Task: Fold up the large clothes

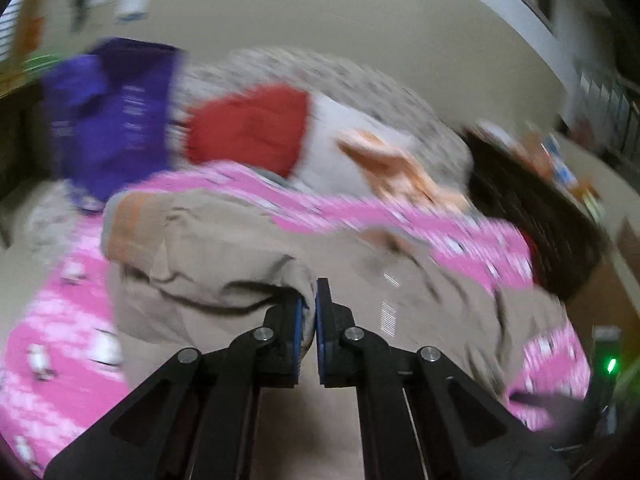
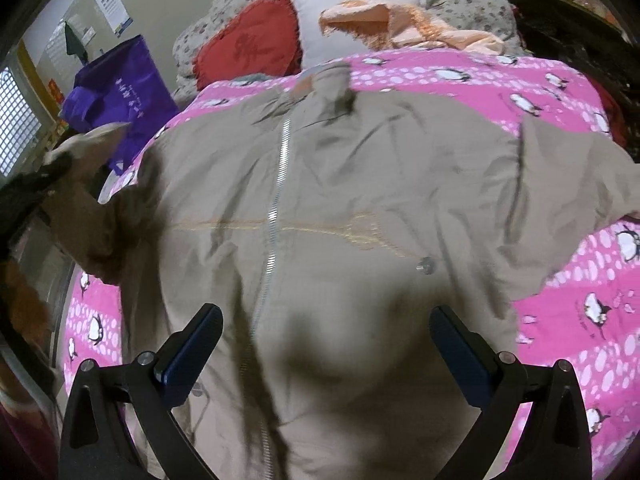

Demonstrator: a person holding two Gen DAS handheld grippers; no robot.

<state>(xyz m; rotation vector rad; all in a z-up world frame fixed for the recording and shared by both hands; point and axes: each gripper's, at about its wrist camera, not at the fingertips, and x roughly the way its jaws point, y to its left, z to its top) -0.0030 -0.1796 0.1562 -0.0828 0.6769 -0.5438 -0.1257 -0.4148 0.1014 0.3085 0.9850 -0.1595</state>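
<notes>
Khaki zip-front jacket (image 2: 340, 208) lies spread on my pink penguin-print bedspread (image 2: 580, 320); my left gripper (image 1: 312, 312) pinches a fold of it, my right gripper (image 2: 326, 344) hangs wide above.

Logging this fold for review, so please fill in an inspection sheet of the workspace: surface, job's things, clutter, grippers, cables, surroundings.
Surface: bed with pink penguin blanket.
Job's things: tan zip jacket spread front up; one sleeve lifted at the left edge.
Clutter: red cushion, white pillow, orange cloth.
Grippers: left gripper shut on jacket fabric; right gripper open above the hem.
Cables: nothing seen.
Surroundings: purple bag, beige wall, dark furniture.
</notes>
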